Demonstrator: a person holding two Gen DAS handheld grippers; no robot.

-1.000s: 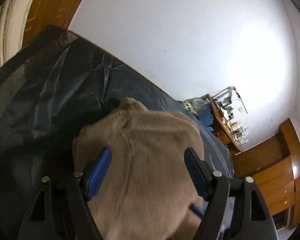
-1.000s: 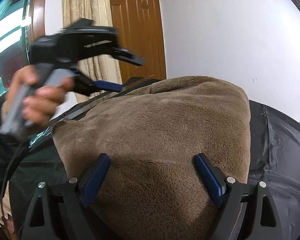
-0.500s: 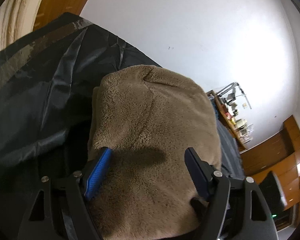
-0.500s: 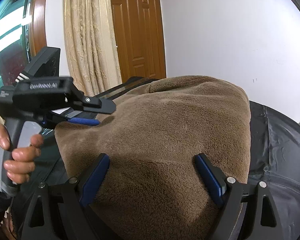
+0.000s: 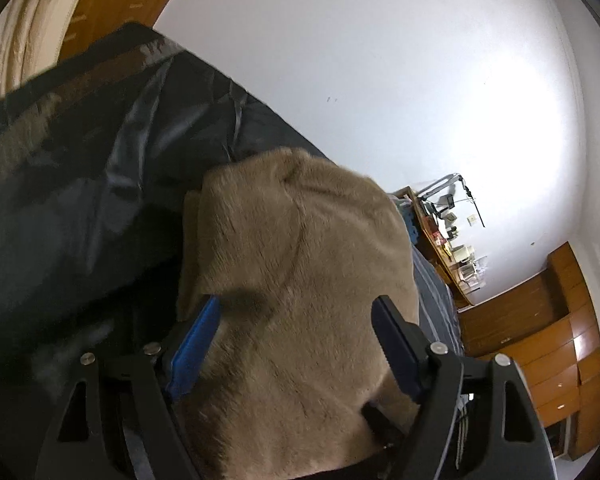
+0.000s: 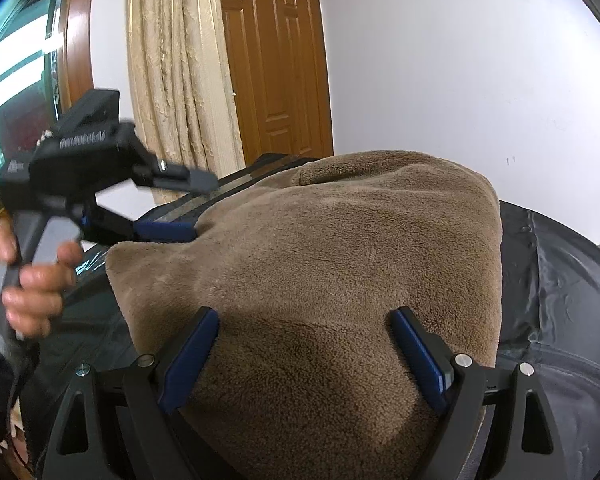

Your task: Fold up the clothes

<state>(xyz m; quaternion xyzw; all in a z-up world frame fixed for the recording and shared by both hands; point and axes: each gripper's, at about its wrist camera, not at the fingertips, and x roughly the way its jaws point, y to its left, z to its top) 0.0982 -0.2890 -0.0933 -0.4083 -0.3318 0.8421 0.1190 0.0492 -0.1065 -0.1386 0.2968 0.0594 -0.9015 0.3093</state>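
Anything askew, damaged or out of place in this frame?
Nothing stands out. The brown fleece garment lies folded and bulky on the black sheet. The left gripper, jaws opening, is at its far edge; the right gripper is open over its near part.

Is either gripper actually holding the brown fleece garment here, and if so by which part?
Nothing is held. The left gripper, jaws opening, and the right gripper, jaws wide, both hover over the folded brown fleece garment; no pad pinches it.

Left claw (image 5: 296,328) jaws opening, right claw (image 6: 306,332) jaws wide, both angled downward.
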